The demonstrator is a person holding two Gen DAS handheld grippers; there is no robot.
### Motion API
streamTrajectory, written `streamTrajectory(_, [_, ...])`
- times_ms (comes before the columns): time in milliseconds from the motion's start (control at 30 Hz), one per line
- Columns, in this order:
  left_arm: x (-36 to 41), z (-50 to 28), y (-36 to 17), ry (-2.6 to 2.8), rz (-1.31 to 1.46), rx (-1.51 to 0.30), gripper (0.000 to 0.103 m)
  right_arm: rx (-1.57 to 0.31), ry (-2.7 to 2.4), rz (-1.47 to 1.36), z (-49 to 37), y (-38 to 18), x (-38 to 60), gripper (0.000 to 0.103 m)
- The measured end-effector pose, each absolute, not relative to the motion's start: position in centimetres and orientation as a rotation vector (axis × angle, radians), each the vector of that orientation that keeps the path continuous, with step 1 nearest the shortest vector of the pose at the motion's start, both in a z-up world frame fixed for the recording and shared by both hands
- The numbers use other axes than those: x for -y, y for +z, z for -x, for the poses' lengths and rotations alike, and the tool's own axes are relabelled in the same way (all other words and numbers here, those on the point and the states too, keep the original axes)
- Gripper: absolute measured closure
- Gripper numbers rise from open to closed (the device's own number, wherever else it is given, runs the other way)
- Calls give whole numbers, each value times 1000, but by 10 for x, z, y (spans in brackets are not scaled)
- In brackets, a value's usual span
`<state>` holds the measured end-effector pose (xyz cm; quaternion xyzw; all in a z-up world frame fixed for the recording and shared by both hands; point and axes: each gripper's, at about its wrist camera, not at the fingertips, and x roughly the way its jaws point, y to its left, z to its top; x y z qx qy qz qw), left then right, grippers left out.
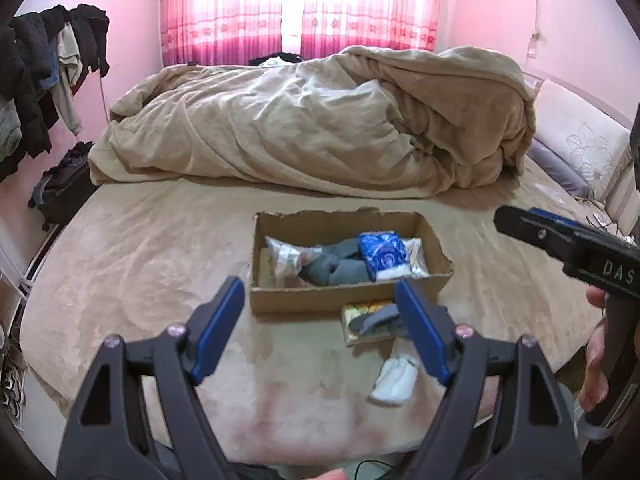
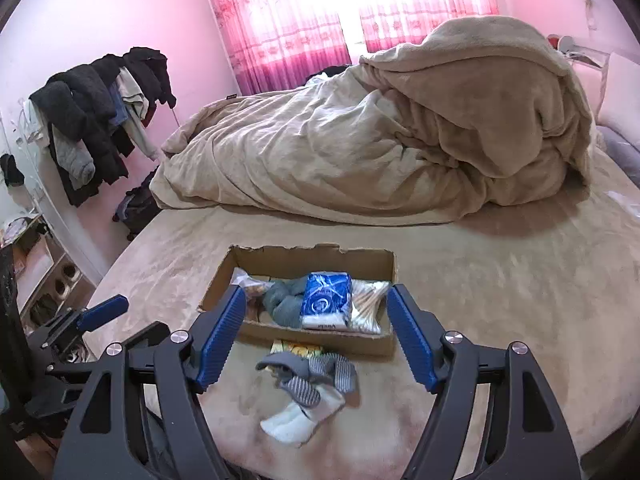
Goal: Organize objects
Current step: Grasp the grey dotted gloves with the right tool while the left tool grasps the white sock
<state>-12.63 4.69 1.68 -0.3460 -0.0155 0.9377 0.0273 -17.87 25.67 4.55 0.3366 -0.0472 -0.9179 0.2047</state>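
Observation:
A cardboard box (image 1: 280,296) (image 2: 224,276) sits on the bed. It holds a blue tissue pack (image 1: 382,254) (image 2: 326,298), grey socks (image 1: 340,266) (image 2: 286,304), a clear bag (image 1: 284,258) and a cotton swab pack (image 2: 366,304). In front of the box a grey-and-white striped sock (image 2: 308,392) (image 1: 394,376) lies over a yellow packet (image 2: 296,348) (image 1: 360,312). My left gripper (image 1: 320,328) is open and empty, short of the box. My right gripper (image 2: 316,340) is open and empty above the sock; it also shows at the right of the left wrist view (image 1: 560,240).
A rumpled beige duvet (image 1: 312,120) (image 2: 380,128) covers the far half of the bed. Clothes hang on a rack (image 1: 44,76) (image 2: 100,112) at the left wall, with a dark suitcase (image 1: 64,188) below. Pillows (image 1: 580,140) lie at the right. Pink curtains hang behind.

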Motion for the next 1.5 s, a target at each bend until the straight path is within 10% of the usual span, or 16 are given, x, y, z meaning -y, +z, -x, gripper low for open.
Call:
streamTrajectory(1067, [-23,113,-109,2663,1364,177,23,-91,-2441,-1249,203,-83,-195,27])
streamTrajectory(1233, [-33,120,-123,2615,1379,183,23,-52,-2430,-1261,210,-94,-206,63])
streamTrajectory(1500, [-80,132,-128,2522,1322,118,23,27,-2475,-1222,201,-82,-245,75])
